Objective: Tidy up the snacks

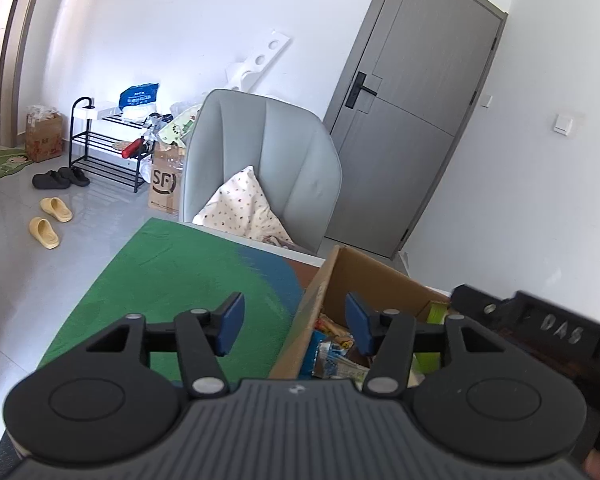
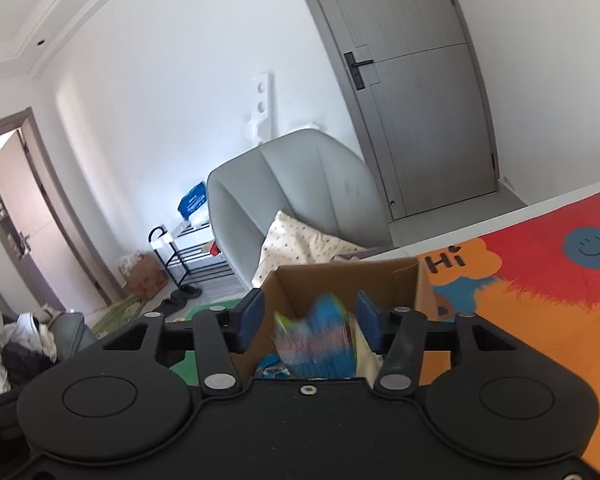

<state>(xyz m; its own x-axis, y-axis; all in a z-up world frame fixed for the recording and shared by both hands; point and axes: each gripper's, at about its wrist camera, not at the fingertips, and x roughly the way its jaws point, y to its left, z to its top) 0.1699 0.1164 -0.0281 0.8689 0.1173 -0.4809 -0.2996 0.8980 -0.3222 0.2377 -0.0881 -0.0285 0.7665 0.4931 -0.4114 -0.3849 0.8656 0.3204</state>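
Step in hand, as I judge it: dropping a snack into the cardboard box [image 2: 340, 280]. No earlier picture to compare.

Right hand-held gripper [image 2: 310, 328], lower centre of the right wrist view: jaws apart, blue pads clear on both sides of a blurred blue snack packet [image 2: 324, 336]. Packet sits between the pads with a gap to the left pad; contact at the right pad cannot be told through the blur. Reading: released, packet falling or just let go over the box opening. The box stands on the tabletop [image 2: 540, 320], which carries a bright orange-and-red mat; the far box wall shows just above the pads.

Left hand-held gripper [image 1: 296, 324], lower centre of the left wrist view: jaws apart, nothing between them. Its left pad hangs over the green part of the mat [image 1: 180, 272], its right pad over the box interior, so it straddles the box's left wall [image 1: 308, 312]. More snack wrappers [image 1: 336, 352] lie inside the box, just below the right pad.

Next move, in my judgement: pull the right gripper back clear of the box rim and look for a snack still outside; none is visible on the mat in either view.

Grey armchair [image 1: 260, 160] with a patterned cushion stands behind the tabletop.
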